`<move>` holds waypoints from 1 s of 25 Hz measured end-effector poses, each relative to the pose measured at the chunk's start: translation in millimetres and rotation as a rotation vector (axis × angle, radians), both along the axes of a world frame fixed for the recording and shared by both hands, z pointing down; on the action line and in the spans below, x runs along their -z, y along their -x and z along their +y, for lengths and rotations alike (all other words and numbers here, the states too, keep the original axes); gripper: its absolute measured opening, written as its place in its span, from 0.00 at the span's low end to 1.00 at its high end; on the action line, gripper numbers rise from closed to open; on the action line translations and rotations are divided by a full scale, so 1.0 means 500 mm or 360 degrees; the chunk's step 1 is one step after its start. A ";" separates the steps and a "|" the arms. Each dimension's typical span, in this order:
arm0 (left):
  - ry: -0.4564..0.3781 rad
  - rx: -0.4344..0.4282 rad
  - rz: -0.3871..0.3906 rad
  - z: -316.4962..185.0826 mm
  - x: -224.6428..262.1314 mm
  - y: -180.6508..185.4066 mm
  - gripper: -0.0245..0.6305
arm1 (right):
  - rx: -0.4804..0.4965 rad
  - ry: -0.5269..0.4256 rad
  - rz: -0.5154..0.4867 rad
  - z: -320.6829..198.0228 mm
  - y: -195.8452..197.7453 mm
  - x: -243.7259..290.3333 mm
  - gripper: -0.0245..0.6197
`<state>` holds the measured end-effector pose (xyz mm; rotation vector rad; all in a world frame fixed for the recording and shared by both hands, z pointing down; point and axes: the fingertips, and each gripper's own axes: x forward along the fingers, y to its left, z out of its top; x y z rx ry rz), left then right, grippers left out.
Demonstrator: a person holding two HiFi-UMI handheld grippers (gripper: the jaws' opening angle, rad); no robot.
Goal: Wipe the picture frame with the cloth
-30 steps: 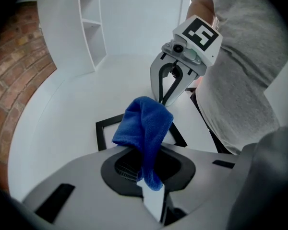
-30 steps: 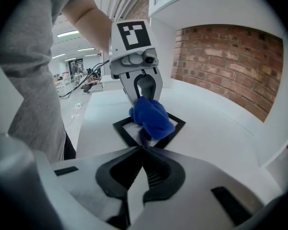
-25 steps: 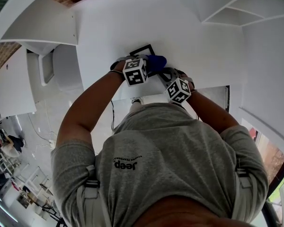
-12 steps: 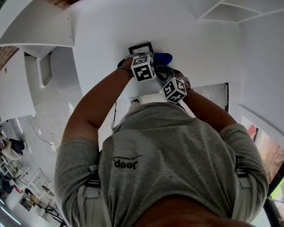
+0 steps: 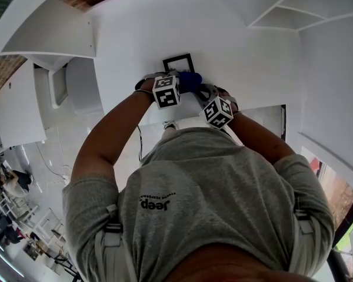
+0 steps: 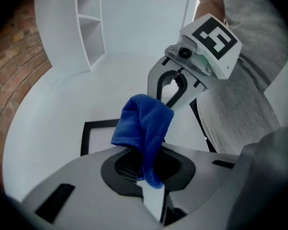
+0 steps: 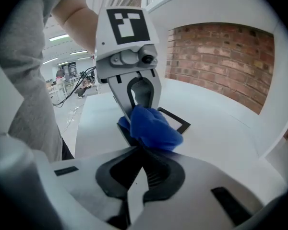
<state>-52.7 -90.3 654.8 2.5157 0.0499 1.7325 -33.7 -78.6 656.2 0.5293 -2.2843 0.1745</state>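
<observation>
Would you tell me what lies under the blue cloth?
Part of the black picture frame, flat on the white table. The cloth, clamped in the left gripper, hides the rest.

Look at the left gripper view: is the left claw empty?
No, the blue cloth is pinched between the jaws of the left claw.

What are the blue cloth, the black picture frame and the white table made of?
The blue cloth looks like microfibre or terry: fuzzy nap, limp folds. The picture frame has a thin, matt black rim, wood or plastic, I can't tell which. The table is smooth, matt white with no grain, probably laminate or painted board.
</observation>
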 end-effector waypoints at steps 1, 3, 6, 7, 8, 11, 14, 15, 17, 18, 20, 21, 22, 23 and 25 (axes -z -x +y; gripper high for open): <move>-0.0003 0.0008 -0.0010 0.003 0.000 0.017 0.12 | 0.0001 0.0001 0.0002 0.000 0.000 0.000 0.06; -0.0006 0.0034 -0.0018 0.007 0.005 0.047 0.12 | 0.0003 0.0000 0.0005 -0.001 0.000 0.000 0.06; -0.0032 0.0021 -0.0067 0.012 0.009 0.085 0.12 | 0.0005 -0.0006 0.0005 -0.002 -0.002 0.001 0.06; -0.0031 0.0028 -0.0075 0.014 0.008 0.093 0.12 | 0.0005 -0.0007 0.0005 -0.002 -0.003 0.002 0.06; -0.0022 0.0049 -0.0070 0.016 0.006 0.098 0.12 | 0.0007 -0.0009 0.0006 -0.001 -0.003 0.001 0.06; -0.0009 0.0095 -0.0051 0.017 0.000 0.097 0.12 | 0.0015 -0.0011 0.0013 -0.001 -0.002 0.000 0.06; 0.0000 0.0098 -0.0048 0.016 -0.002 0.093 0.12 | 0.0025 -0.0011 0.0021 -0.002 -0.001 0.000 0.06; 0.0006 0.0105 -0.0042 0.015 -0.002 0.092 0.12 | 0.0024 -0.0011 0.0022 -0.002 -0.001 0.001 0.06; 0.0004 0.0119 -0.0033 0.014 -0.002 0.094 0.12 | 0.0020 -0.0011 0.0019 -0.002 0.000 0.001 0.06; -0.0004 0.0124 -0.0033 0.014 -0.002 0.095 0.12 | 0.0020 -0.0010 0.0018 -0.002 0.001 0.001 0.06; -0.0026 0.0124 -0.0033 0.016 0.000 0.094 0.12 | 0.0022 -0.0012 0.0016 -0.002 0.002 0.000 0.06; -0.0036 0.0123 -0.0029 0.016 0.003 0.091 0.12 | 0.0022 -0.0014 0.0015 -0.002 0.002 0.000 0.06; -0.0042 0.0122 -0.0021 0.018 0.006 0.086 0.12 | 0.0020 -0.0017 0.0015 -0.003 0.001 0.000 0.06; -0.0043 0.0122 -0.0009 0.022 0.009 0.078 0.12 | 0.0016 -0.0017 0.0014 -0.003 0.001 0.000 0.06; -0.0038 0.0118 0.0012 0.035 0.011 0.061 0.12 | -0.0004 -0.0001 0.0001 -0.003 0.000 0.000 0.06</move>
